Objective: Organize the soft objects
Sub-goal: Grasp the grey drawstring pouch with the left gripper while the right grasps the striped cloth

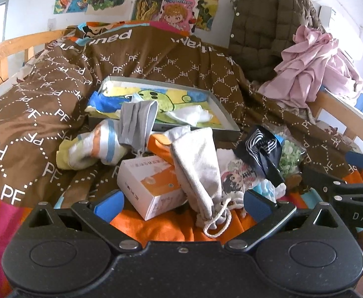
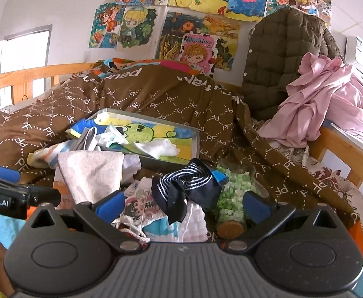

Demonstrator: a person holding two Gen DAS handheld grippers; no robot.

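A pile of soft things lies on the bed in front of a grey tray (image 1: 227,118) lined with a cartoon picture. My left gripper (image 1: 182,204) is open and empty over a beige drawstring pouch (image 1: 199,166) and an orange-white box (image 1: 149,181). A striped sock (image 1: 97,149) and a grey mask (image 1: 138,124) lie left of them. My right gripper (image 2: 182,203) is open and empty over a navy striped cloth (image 2: 181,183), also in the left wrist view (image 1: 258,146). The tray (image 2: 195,146) holds a white cloth (image 2: 159,149).
A brown quilt (image 1: 45,94) covers the bed. A jar of green pellets (image 2: 231,198) lies to the right of the navy cloth. An olive quilted jacket (image 2: 280,59) and a pink garment (image 2: 328,104) hang on the wooden rail (image 2: 350,154) at the right.
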